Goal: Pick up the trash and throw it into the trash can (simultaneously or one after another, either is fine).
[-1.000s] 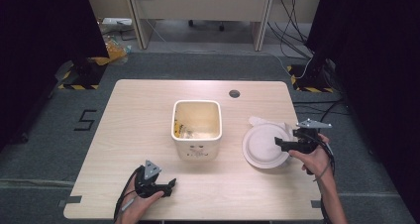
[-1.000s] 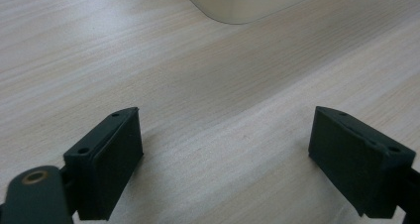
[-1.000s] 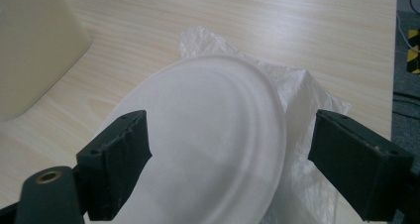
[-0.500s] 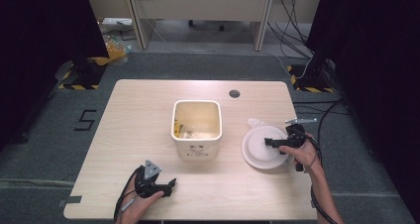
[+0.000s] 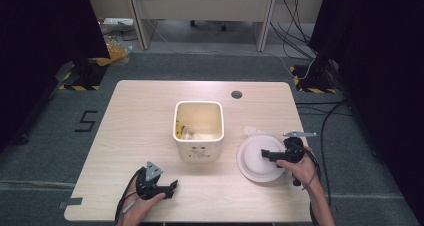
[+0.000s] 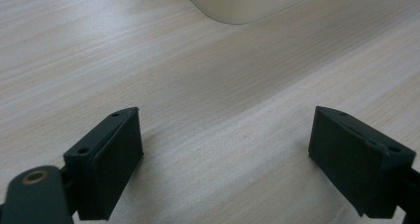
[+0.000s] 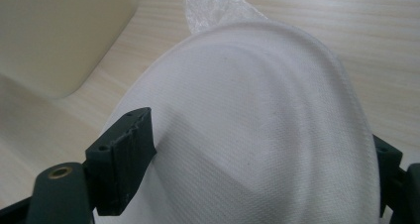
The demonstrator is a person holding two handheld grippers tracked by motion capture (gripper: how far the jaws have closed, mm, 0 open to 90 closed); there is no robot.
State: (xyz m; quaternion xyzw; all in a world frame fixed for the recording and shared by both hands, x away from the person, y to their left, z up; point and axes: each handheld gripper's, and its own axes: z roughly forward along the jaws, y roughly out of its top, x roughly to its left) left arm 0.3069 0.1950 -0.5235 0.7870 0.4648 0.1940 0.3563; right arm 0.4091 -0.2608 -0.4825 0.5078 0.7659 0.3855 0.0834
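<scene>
We see the white plate [image 5: 257, 158] lying on the table [image 5: 140, 121], toward the right side, just beside the cream square bin [image 5: 198, 128]. In the right gripper view the plate [image 7: 257, 125] looks like a pressed paper or fibre dish with a raised rim, and a scrap of crinkled clear plastic [image 7: 218, 8] pokes out from under its far edge; in the high view that scrap [image 5: 251, 131] sits between the plate and the table's back right area.

The right gripper [image 5: 270, 155] is over the right part of the plate, with the person's hand behind it. Its jaws have just been closing a little, yet they stand wide, one on each side of the plate's near rim. The left jaw is clear of the surface; the right one is partly hidden behind the rim, so we cannot tell whether it touches. We read the gripper as released, with the plate between its jaws but not pinched.

The left gripper [image 5: 167, 188] rests low at the table's near left, well apart from the bin. In its own view its jaws are spread wide over bare wood, grasping nothing, with a corner of the bin [image 6: 247, 3] ahead.
</scene>
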